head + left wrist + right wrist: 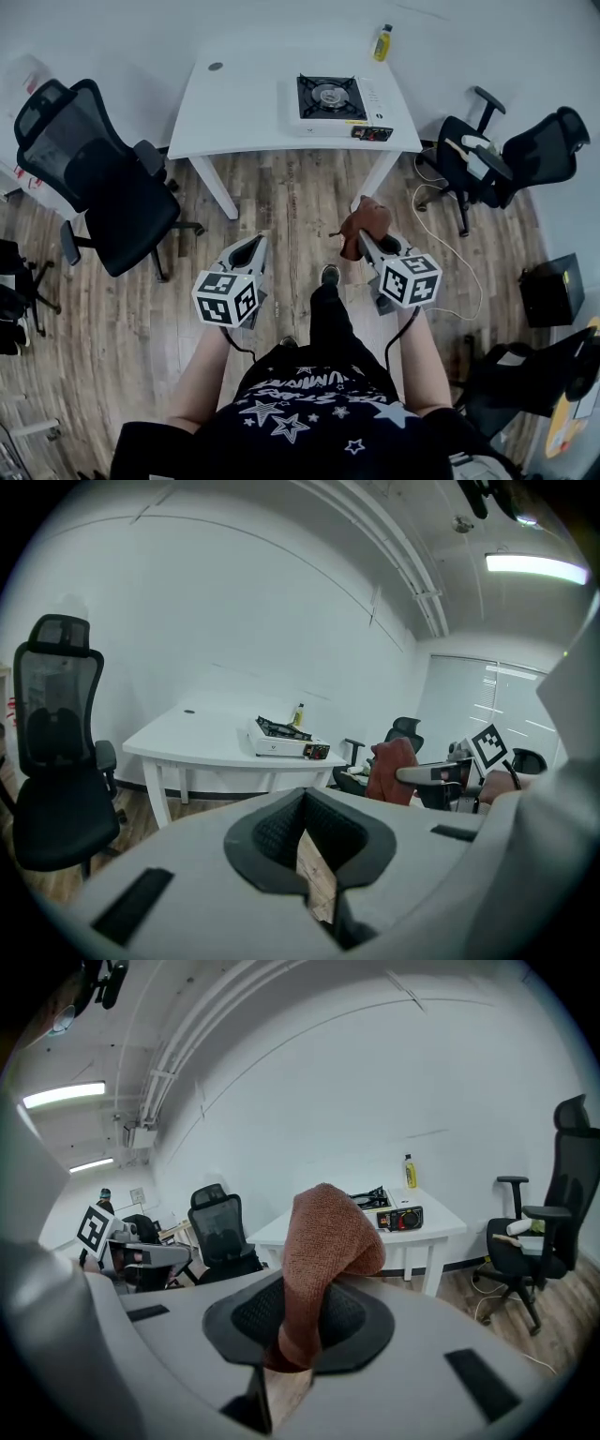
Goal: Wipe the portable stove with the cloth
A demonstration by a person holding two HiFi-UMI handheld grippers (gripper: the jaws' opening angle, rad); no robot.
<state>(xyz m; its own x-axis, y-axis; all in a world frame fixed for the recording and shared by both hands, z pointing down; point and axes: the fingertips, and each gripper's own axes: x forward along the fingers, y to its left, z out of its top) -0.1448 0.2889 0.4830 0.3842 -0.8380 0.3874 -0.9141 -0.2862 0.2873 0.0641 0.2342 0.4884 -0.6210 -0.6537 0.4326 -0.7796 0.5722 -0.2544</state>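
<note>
Scene: a person stands on a wood floor (309, 202), well apart from the white bench (239, 108).
Task object: the white portable stove with a black burner grate (335, 101) sits on the bench's right half; a yellow bottle (382, 42) stands behind it.
Cloth: the rust-brown terry cloth (367, 218) is off the bench, carried in the air.
Right gripper (362, 236): its jaws are closed on the cloth (322, 1262), which bunches up above them and hangs a little below.
Left gripper (255, 242): its jaws are drawn nearly together, only a thin slit of floor showing between them, and they hold nothing.
Done: the cloth is secured in the right gripper.
Left to do: all wiping, by appearance. The cloth is nowhere near the stove, so the approach to the bench, contact and the strokes over the stove all remain.
</note>
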